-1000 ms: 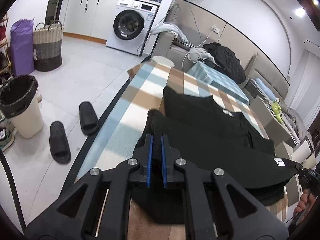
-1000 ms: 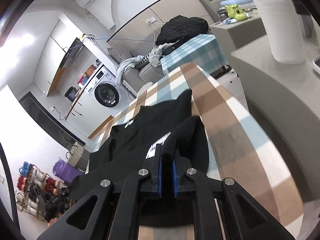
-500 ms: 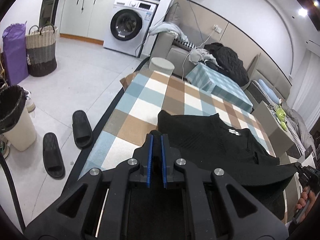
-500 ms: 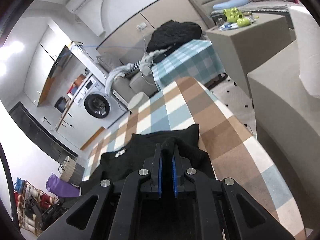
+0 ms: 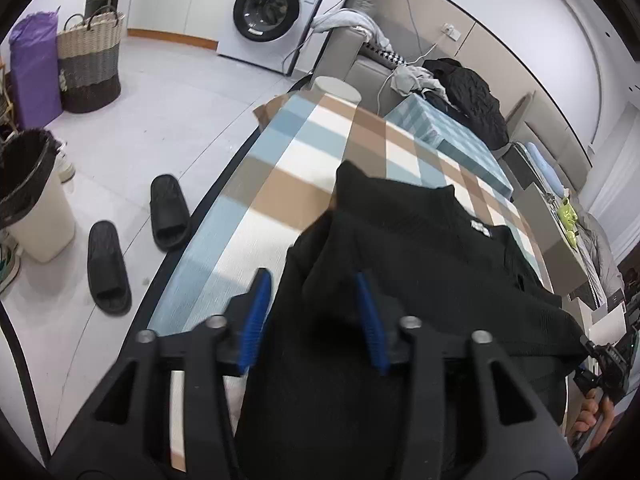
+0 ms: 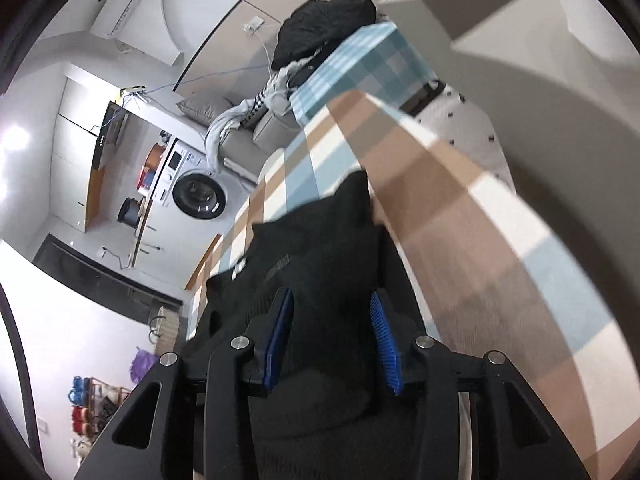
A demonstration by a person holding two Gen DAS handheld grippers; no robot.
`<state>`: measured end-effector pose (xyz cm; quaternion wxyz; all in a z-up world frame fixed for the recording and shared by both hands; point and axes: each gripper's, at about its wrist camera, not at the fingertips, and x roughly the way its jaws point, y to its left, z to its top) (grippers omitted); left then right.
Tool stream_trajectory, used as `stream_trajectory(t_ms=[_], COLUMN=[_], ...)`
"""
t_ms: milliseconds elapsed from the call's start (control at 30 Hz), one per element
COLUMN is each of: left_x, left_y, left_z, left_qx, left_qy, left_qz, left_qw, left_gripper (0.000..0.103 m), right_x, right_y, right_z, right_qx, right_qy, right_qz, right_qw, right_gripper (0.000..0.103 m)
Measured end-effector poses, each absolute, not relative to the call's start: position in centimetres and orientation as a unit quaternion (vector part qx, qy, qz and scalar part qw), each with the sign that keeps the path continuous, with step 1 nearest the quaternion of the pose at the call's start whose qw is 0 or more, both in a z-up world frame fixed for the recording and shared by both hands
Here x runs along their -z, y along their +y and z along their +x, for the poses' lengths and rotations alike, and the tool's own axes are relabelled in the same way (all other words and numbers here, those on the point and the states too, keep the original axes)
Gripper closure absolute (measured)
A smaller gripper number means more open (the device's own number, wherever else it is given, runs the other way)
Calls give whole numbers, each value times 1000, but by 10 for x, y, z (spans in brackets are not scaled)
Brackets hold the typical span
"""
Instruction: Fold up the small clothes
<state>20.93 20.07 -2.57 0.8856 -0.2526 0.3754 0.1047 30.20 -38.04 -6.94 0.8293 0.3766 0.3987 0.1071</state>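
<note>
My left gripper [image 5: 314, 316] stands with its blue pads [image 5: 256, 316] apart; its jaws have just been opening, and a fold of the black garment [image 5: 420, 272] lies loose between them, touching neither pad that I can make out. My right gripper [image 6: 334, 344] reads the same: jaws just been opening, blue pads [image 6: 280, 336] spread to a middling gap, black cloth bunched in the gap but not pinched. The garment [image 6: 316, 248] lies on the checked tablecloth [image 5: 280, 184] directly ahead of both tools, its near edge doubled over under the fingers and its far part flat, with a small white label [image 5: 480, 228] ahead and to the right of the left gripper. In the left wrist view the right gripper's tip [image 5: 600, 354] shows at the far right edge, by the garment's corner, with fingers of a hand [image 5: 596, 420] below it. Off the table, to the left of the left tool, I note two black slippers [image 5: 132, 236] on the floor, a bin [image 5: 32, 200] and a woven basket [image 5: 90, 64]; a washing machine [image 5: 276, 12] stands ahead. Both views are motion-blurred near the jaws.
</note>
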Motion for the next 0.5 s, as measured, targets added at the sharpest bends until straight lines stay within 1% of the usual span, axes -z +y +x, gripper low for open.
stream_trajectory(t_ms=[200, 333, 433, 500], left_x=[30, 36, 39, 40], left_y=[191, 184, 188, 190], left_z=[186, 181, 185, 190], left_qx=[-102, -111, -115, -117], left_qy=[385, 395, 397, 397], left_qz=[-251, -231, -238, -240], left_qw=[882, 882, 879, 878], left_gripper=[56, 56, 56, 56], right_x=[78, 72, 66, 66], right_y=[-371, -363, -361, -362], right_z=[290, 286, 285, 288], right_qx=[-122, -92, -57, -52], right_qy=[414, 428, 431, 432], right_qz=[360, 298, 237, 226], right_qw=[827, 848, 869, 872], right_gripper=[61, 61, 61, 61])
